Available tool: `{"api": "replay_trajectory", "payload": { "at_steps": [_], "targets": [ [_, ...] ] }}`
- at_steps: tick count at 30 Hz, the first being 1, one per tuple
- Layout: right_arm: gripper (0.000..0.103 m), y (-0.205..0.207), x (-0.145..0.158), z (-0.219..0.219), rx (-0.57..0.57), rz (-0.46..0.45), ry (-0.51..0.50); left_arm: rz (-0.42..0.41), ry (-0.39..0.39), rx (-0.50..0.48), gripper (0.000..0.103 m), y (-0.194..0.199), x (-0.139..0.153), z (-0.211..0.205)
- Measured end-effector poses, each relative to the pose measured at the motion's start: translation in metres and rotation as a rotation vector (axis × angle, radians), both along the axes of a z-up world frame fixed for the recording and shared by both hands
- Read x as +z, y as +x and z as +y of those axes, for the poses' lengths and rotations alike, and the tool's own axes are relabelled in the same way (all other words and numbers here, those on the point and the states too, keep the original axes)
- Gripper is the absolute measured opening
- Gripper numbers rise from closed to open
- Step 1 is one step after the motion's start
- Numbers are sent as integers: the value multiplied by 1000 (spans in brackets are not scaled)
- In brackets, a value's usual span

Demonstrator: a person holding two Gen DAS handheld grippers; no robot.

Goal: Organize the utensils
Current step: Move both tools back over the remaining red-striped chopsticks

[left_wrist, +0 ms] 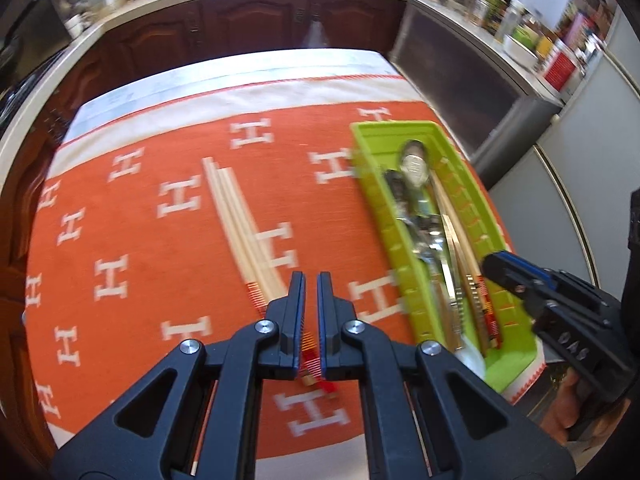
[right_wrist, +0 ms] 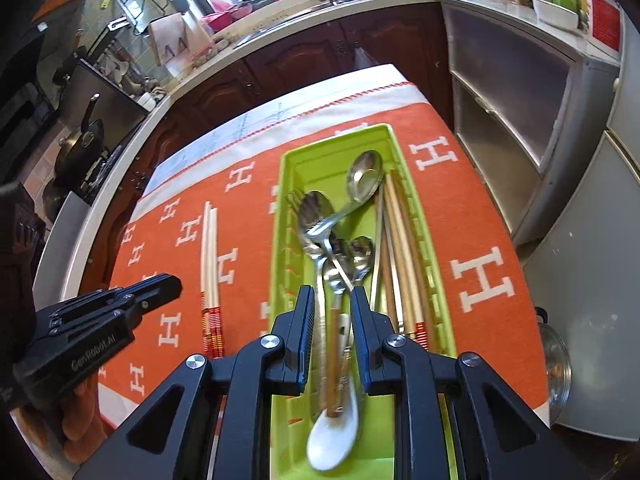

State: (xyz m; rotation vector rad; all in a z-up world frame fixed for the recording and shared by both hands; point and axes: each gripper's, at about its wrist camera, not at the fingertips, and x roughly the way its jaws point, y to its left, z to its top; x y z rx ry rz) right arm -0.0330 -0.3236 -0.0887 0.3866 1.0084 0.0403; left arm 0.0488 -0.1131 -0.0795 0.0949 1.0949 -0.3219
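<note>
Loose chopsticks (left_wrist: 236,220): a small bundle on the orange cloth of the table (left_wrist: 132,184), directly ahead of the left hand-held gripper (left_wrist: 311,280) and running away from it.
Long axis: roughly in line with the left hand-held gripper's fingers, leaning a little to its left; red-banded butt ends nearest it, pale tips far.
Left hand-held gripper: jaws together, or nearly so. One banded chopstick end (left_wrist: 310,360) shows in the narrow gap between them, so it looks clamped on that (motion blur keeps me from being sure the pads press it).
Right hand-held gripper (right_wrist: 331,292): jaws partly apart, poised over the near end of the green tray (right_wrist: 404,184), nothing plainly gripped.
Tray contents: metal spoons (right_wrist: 362,178), a fork, a white spoon (right_wrist: 332,436) and more chopsticks, all lengthwise.
Tray position: to the right of the left hand-held gripper, its long axis nearly parallel to the bundle.
Nearer hand: the left, by my judgement; the bundle lies well to the left of the right hand-held gripper.
</note>
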Motion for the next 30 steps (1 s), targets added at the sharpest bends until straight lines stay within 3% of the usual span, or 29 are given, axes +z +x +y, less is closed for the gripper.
{"api": "replay_trajectory", "payload": {
  "at_steps": [8,15,21,30],
  "targets": [
    [23,2,15,37,87,-4,7,-3,-16,120,2,-4,2,74],
    [25,15,11,93,207,33,-10,-4,-17,171,2,-8,-4,108],
    [25,36,-10,138,294,92,-55,14,-32,169,2,-9,-13,122],
    [25,72,-55,161,329,177,-121,45,-55,172,2,-7,-29,137]
  ]
}}
